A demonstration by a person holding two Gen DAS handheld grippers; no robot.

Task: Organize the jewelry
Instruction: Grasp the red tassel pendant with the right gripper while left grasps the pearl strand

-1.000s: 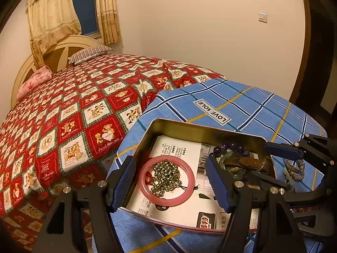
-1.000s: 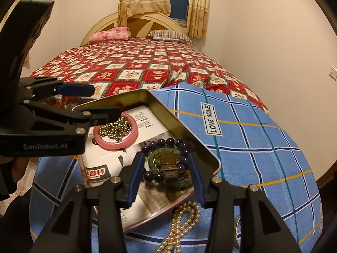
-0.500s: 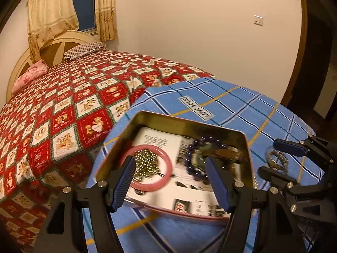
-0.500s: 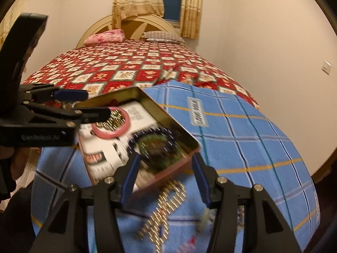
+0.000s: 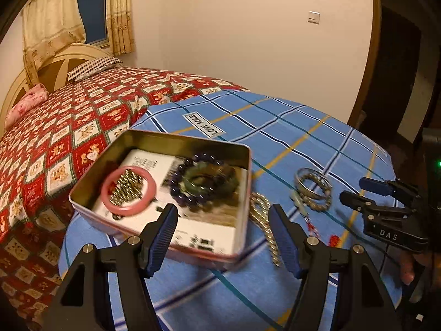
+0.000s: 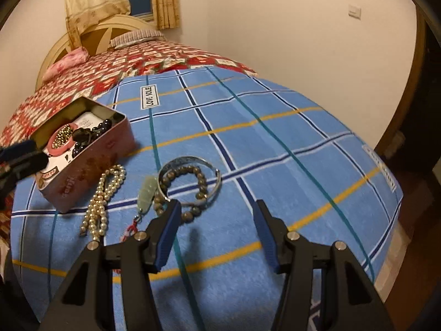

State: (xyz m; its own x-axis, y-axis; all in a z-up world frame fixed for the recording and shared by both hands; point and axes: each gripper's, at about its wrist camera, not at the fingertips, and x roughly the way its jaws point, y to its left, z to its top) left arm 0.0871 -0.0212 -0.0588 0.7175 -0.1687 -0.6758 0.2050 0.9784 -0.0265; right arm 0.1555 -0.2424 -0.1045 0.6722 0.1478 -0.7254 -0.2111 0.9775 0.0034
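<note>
Blue checked cloth (image 6: 275, 143) holds my tin (image 5: 137, 229) on its left; left gripper (image 5: 223, 237) closing on nothing, right gripper (image 6: 217, 231) gaping, empty.

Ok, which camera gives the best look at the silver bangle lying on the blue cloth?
The right wrist view: the silver bangle lies close and sharp just ahead of the right gripper, with the brown bead bracelet partly inside it. In the left wrist view it is smaller, off to the right and slightly blurred, though unblocked.
</note>
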